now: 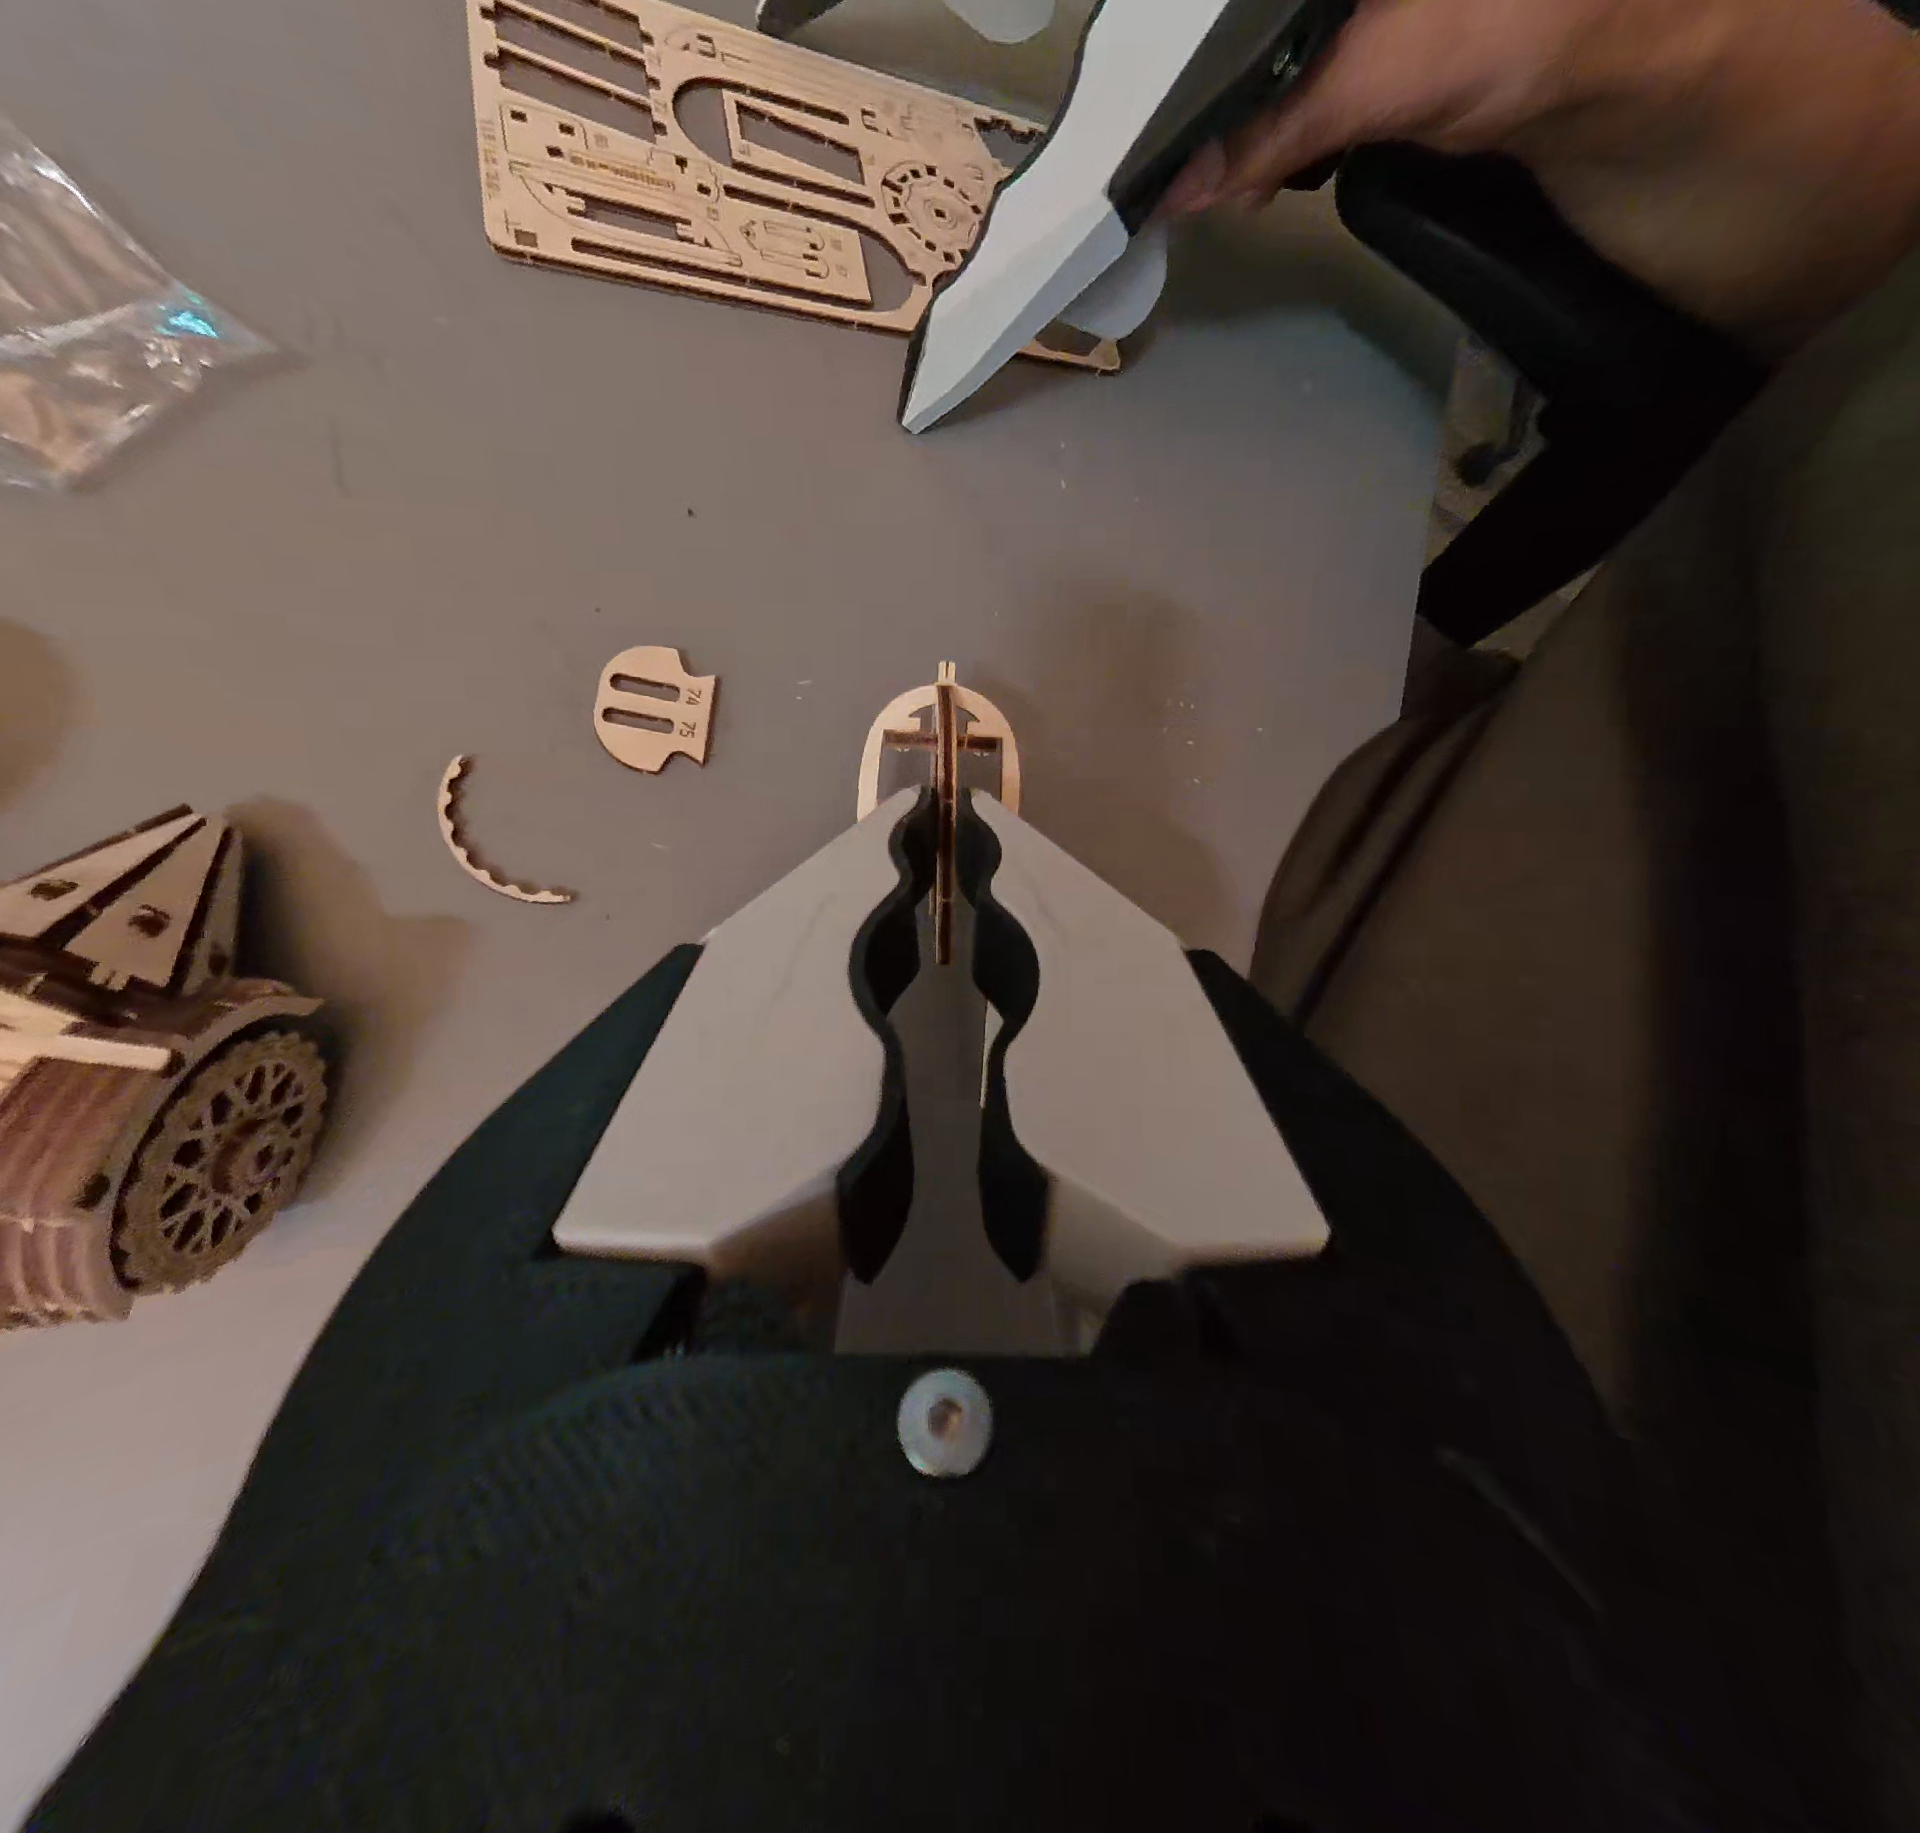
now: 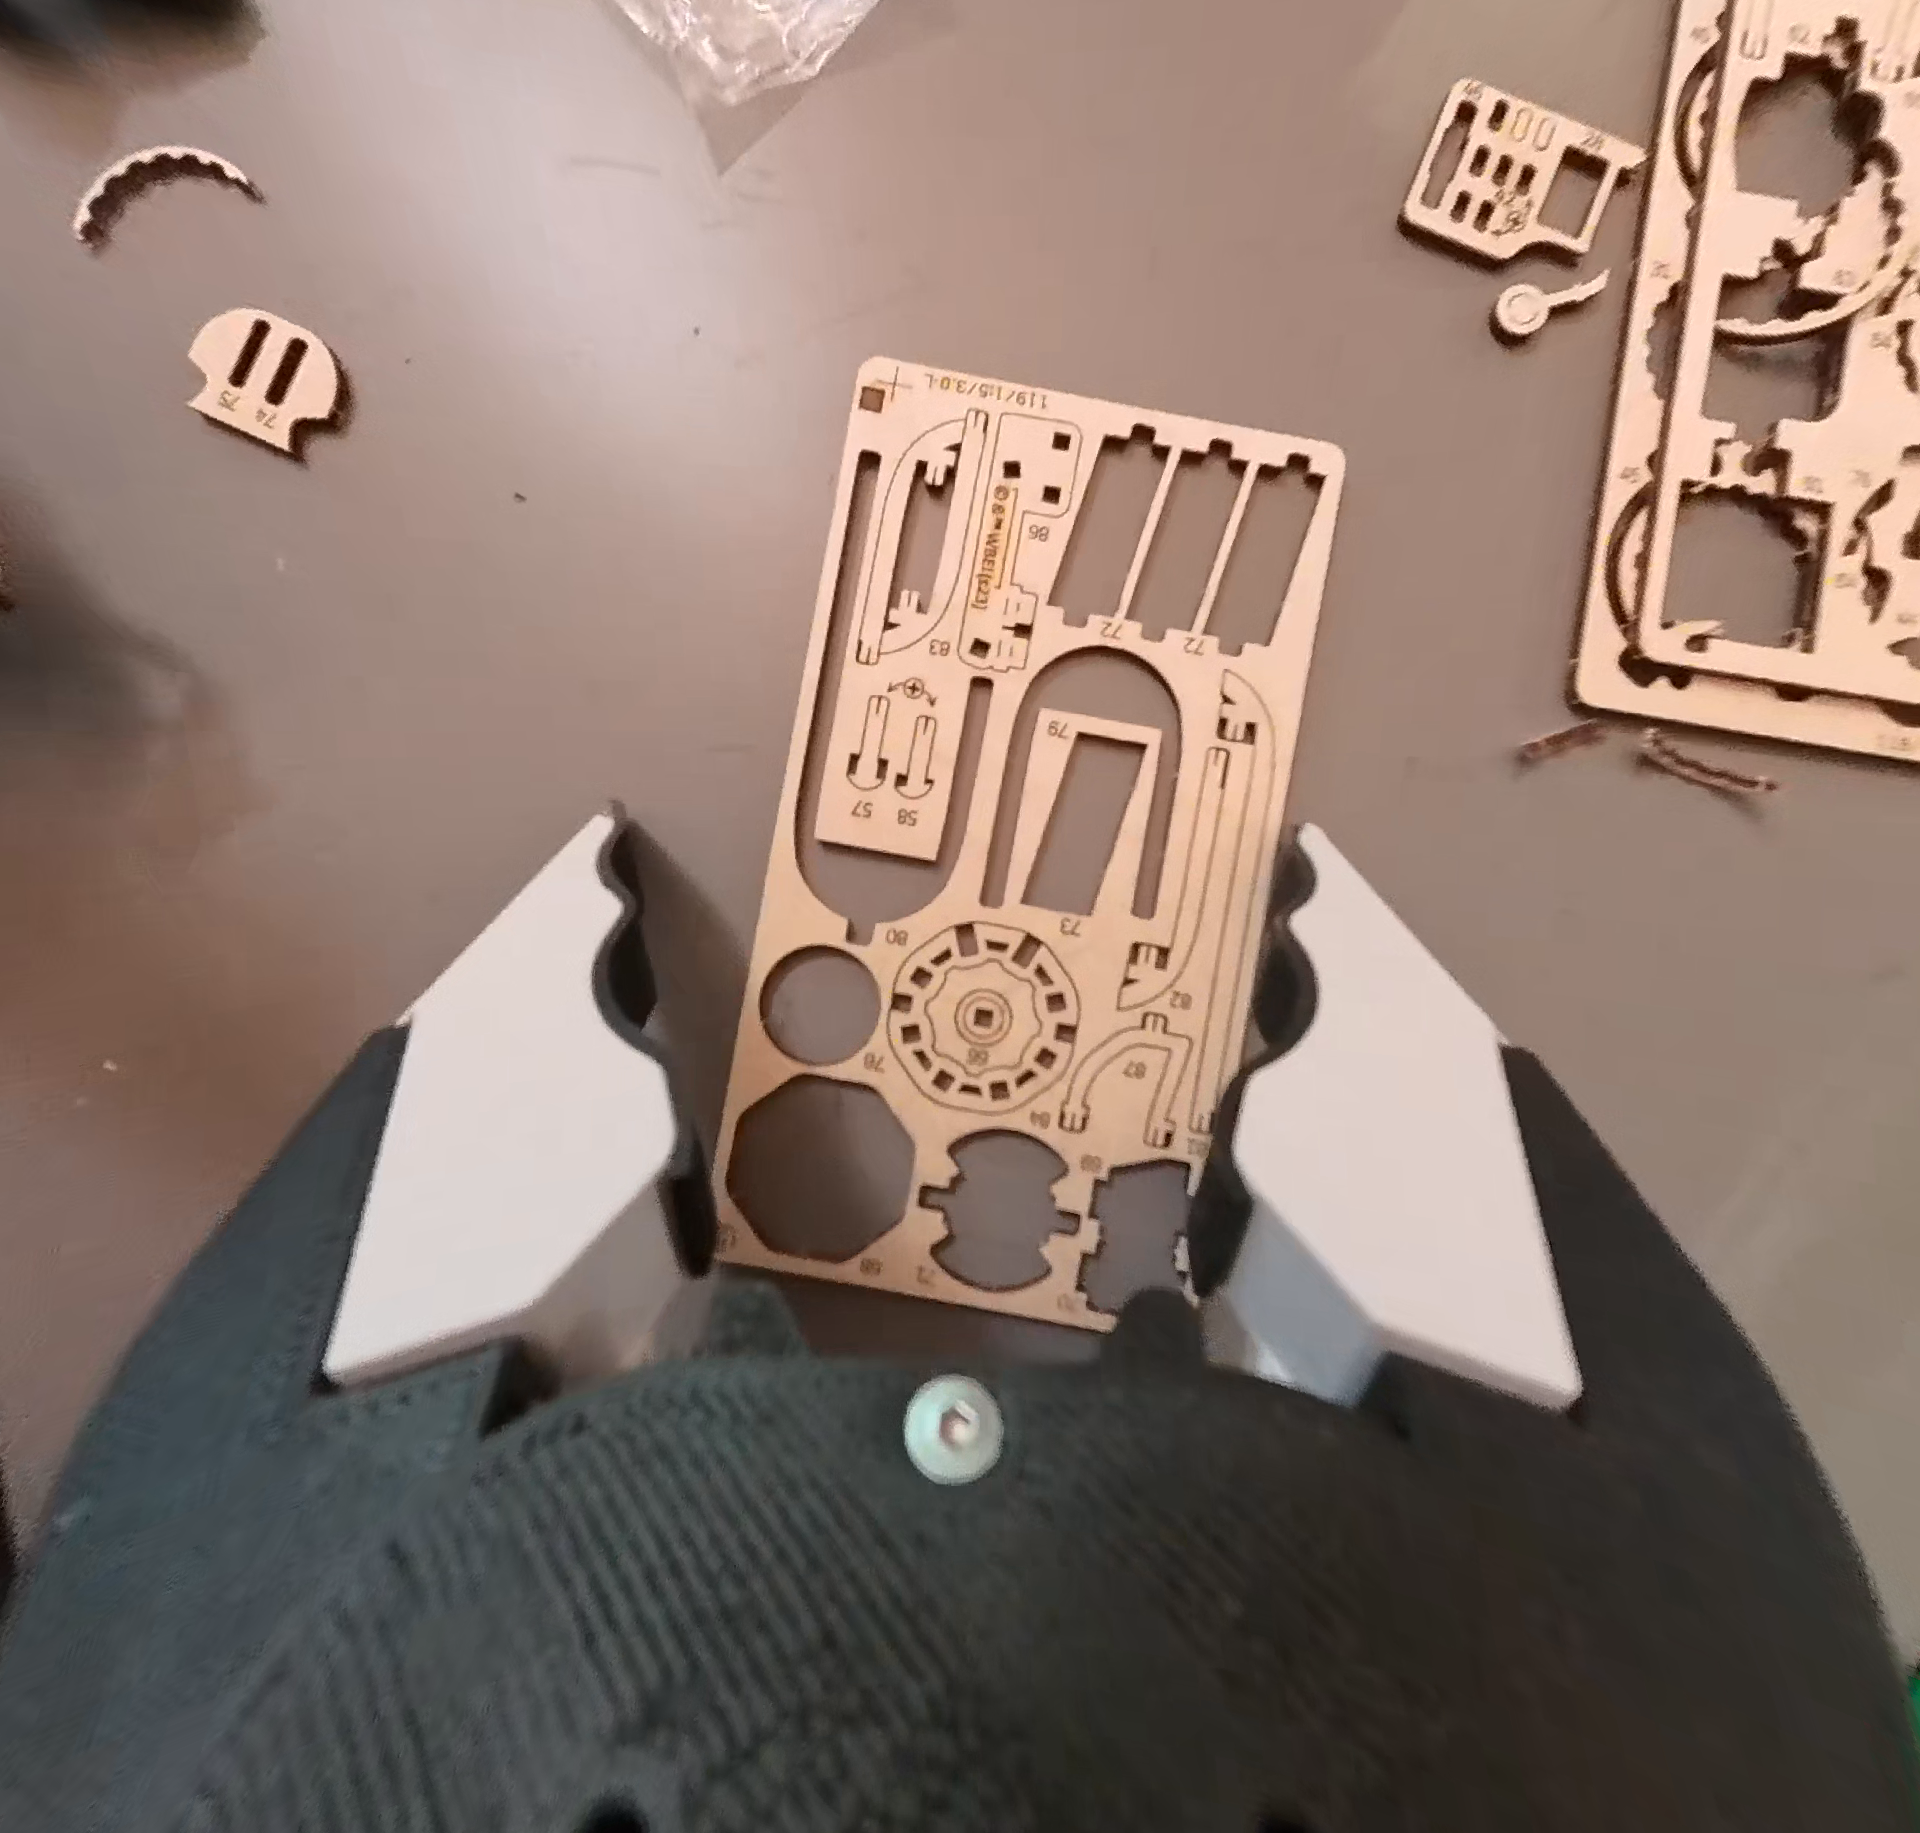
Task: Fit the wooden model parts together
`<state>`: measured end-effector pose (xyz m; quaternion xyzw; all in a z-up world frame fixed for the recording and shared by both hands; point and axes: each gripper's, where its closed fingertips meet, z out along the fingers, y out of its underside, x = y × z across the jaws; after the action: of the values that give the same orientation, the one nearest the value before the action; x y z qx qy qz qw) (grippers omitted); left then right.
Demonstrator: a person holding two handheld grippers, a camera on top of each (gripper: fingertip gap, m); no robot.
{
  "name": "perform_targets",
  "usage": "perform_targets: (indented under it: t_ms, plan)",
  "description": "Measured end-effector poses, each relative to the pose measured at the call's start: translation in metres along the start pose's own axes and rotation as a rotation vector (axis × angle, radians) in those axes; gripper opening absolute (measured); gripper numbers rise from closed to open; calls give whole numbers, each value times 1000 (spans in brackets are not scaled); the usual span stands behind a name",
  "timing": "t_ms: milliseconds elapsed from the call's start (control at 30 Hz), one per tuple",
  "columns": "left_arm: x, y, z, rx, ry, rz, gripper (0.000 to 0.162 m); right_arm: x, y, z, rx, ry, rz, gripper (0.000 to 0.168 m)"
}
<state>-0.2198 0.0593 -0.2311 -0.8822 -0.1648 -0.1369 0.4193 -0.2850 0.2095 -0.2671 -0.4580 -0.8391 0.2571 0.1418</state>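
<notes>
Small wooden assembly [image 1: 943, 744], a thin piece slotted edge-on through an arched one, pinched in the left claw [image 1: 943, 807] just above the grey desk [image 1: 623, 536]. Beyond it, punched-out parts sheet [image 2: 1039, 848] flat on the desk, framed by the right claw [image 2: 951, 838], spread wide and gripping nothing. Left of the assembly: slotted tab [image 1: 655, 708], toothed arc [image 1: 488, 838], half-built wheeled model [image 1: 135, 1056], crumpled plastic bag [image 1: 94, 329].

Right tool [image 2: 951, 1045] gapes wide above the wooden parts sheet [image 2: 1049, 744].
</notes>
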Motion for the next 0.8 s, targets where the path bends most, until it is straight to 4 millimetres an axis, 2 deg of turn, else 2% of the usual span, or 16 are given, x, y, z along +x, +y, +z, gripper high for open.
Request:
perform_targets:
  t_ms: [333, 400, 600, 800]
  plan:
    - [5, -7, 0, 69, 62, -3, 2, -2, -3, 0, 20, -18, -17, 118]
    - [4, -12, -3, 95, 53, 8, 2, -6, -12, -6, 72, -38, -19, 114]
    - [2, -26, -13, 191, 22, 49, 2, -26, -56, -38, 348, -132, -40, 88]
    - [-3, -45, -27, 301, -149, 229, 1, -71, -88, -78, 593, -500, 34, 45]
